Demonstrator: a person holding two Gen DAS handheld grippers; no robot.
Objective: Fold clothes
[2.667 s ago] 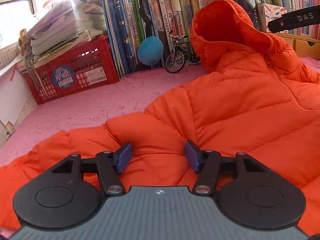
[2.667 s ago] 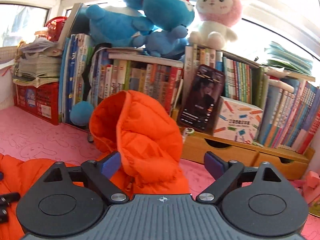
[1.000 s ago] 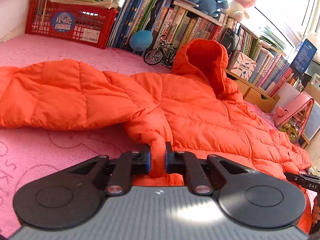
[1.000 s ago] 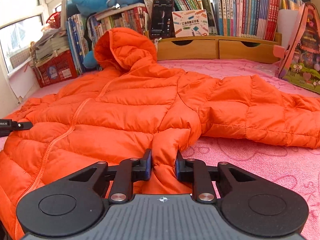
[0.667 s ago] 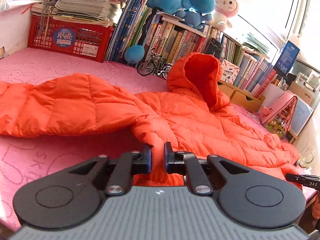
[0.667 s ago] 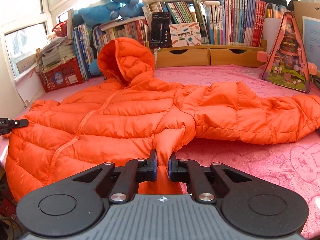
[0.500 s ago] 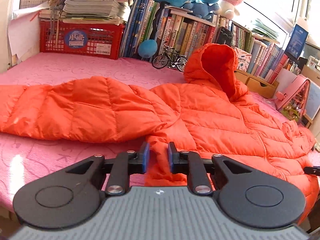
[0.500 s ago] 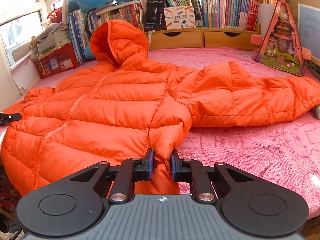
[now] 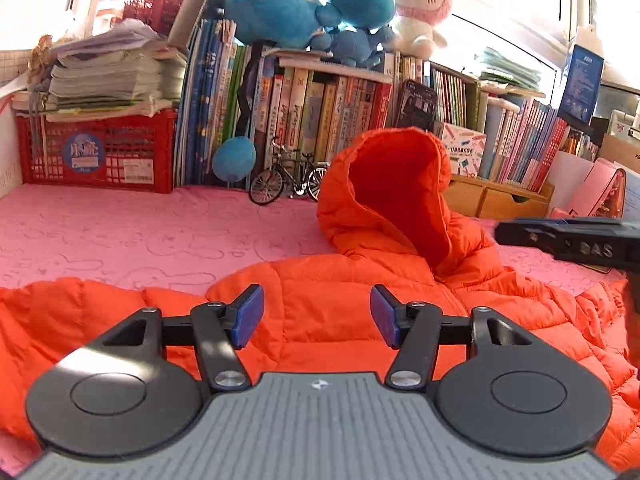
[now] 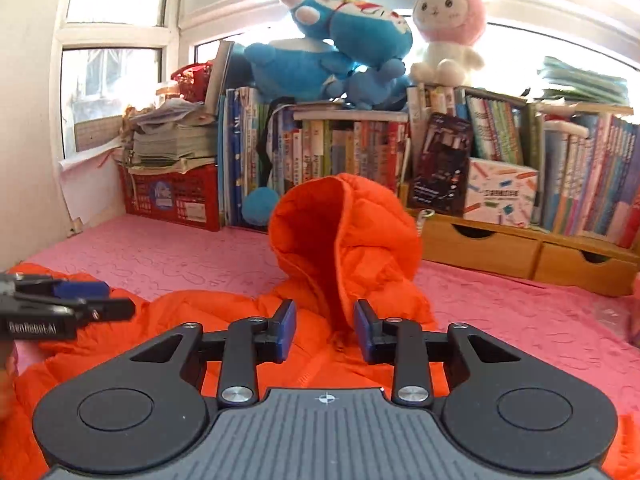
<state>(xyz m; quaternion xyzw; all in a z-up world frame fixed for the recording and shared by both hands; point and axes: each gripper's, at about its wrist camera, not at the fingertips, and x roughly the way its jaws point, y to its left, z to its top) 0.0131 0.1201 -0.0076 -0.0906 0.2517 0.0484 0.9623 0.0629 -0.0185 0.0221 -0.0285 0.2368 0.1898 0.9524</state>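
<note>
Your left gripper [image 9: 316, 316] hangs low over the orange puffer jacket [image 9: 340, 320], its blue pads [image 9: 248, 316] spread wide apart with nothing between them; quilted fabric fills the gap below and ahead. The jacket lies spread on the pink mat [image 9: 120, 236], and its hood [image 9: 396, 196] stands upright beyond your fingertips and a little to the right. A sleeve runs off to the left under that gripper's body.

Your right gripper [image 10: 325, 331] also has its jaws parted, though less widely, and it holds nothing. The hood rises directly ahead of it, with the hood's base and the collar sitting between and just beyond the two pads [image 10: 288, 330]; whether the pads touch the fabric you cannot tell. Each gripper shows at the edge of the other's view, well apart.

Behind the hood stand a row of books [image 10: 348, 148], a red crate [image 9: 96, 152] and a toy bicycle [image 9: 288, 178]
</note>
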